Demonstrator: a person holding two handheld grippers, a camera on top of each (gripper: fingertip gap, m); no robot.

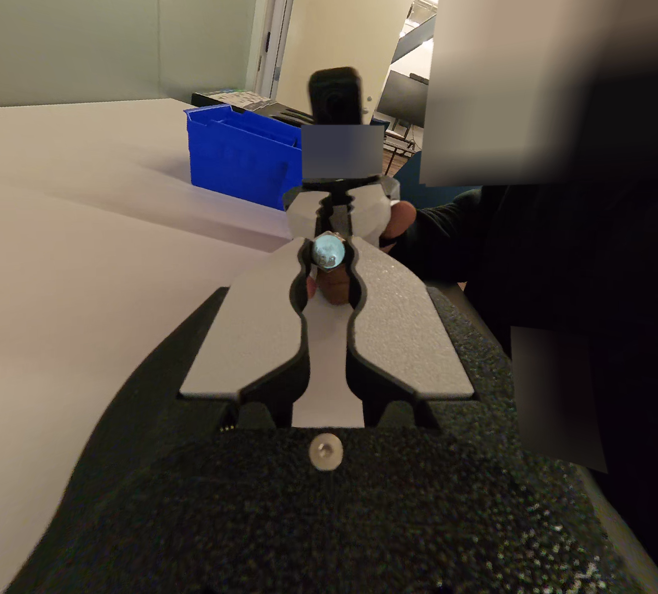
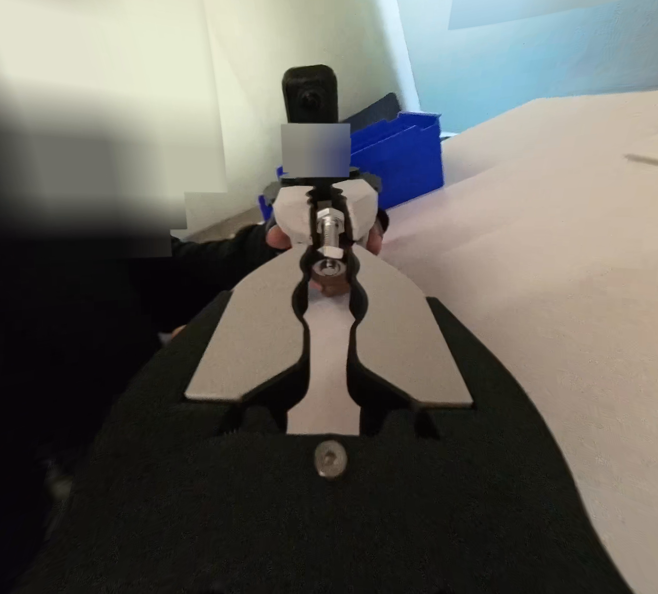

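Your left gripper (image 1: 328,251) clamped the bolt (image 2: 328,233) head and your right gripper (image 2: 328,260) its nut (image 2: 330,251): stiff, smooth steel, likely slippery, best gripped across the hex flats.

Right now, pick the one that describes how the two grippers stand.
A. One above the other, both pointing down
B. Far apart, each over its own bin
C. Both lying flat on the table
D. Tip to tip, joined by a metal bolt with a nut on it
D: the left gripper clamps the bolt head, and the right gripper faces it, shut on the nut.
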